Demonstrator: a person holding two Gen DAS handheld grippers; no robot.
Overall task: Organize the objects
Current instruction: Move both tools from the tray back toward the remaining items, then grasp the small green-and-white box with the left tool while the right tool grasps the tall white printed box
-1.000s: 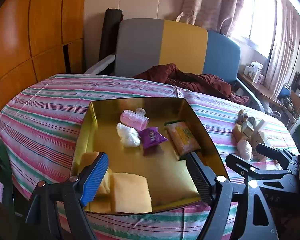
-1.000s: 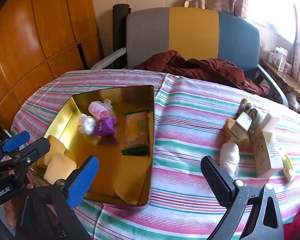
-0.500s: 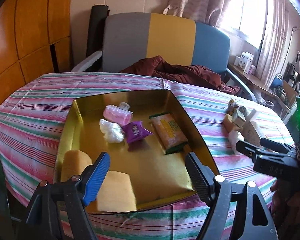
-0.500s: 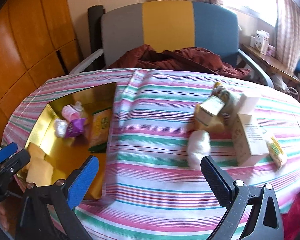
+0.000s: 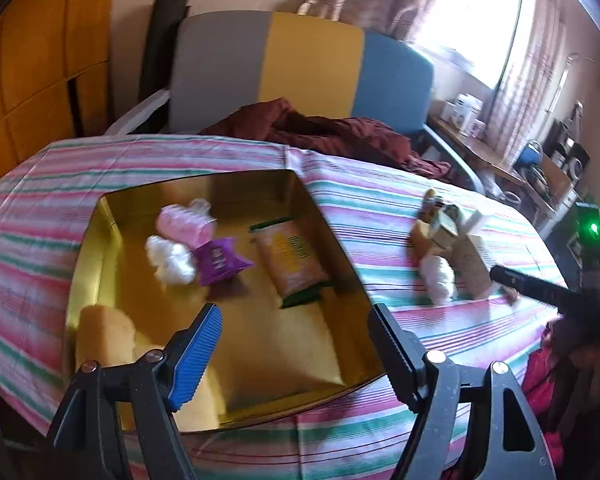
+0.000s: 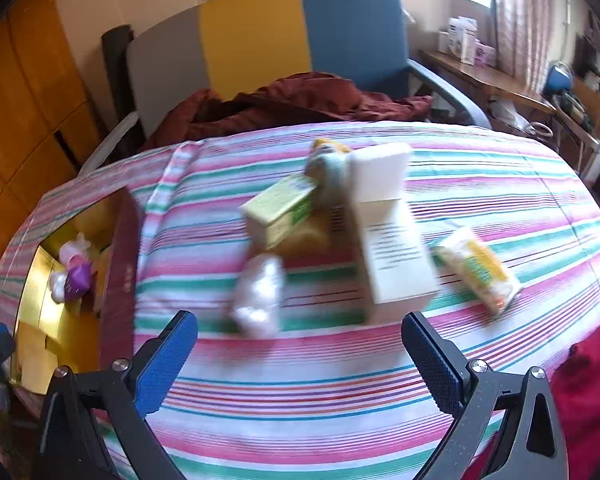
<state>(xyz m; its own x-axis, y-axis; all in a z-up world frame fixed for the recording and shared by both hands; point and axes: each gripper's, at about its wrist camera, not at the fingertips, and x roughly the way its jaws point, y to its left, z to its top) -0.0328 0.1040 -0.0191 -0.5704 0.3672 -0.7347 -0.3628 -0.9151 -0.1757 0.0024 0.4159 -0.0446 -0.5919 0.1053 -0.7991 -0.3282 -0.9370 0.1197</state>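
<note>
Two views split the scene: the left wrist shows the gold tray's (image 5: 100, 240) whole inside, the right wrist a yellow-white packet (image 6: 478, 270) unseen there. The right gripper (image 6: 300, 350) gapes empty, the white wad (image 6: 260, 292) just beyond. The left gripper (image 5: 294, 338), empty, has just narrowed slightly above the tray.

Packets lie in tray (image 5: 100, 248), boxes (image 6: 396, 256) rightward.
</note>
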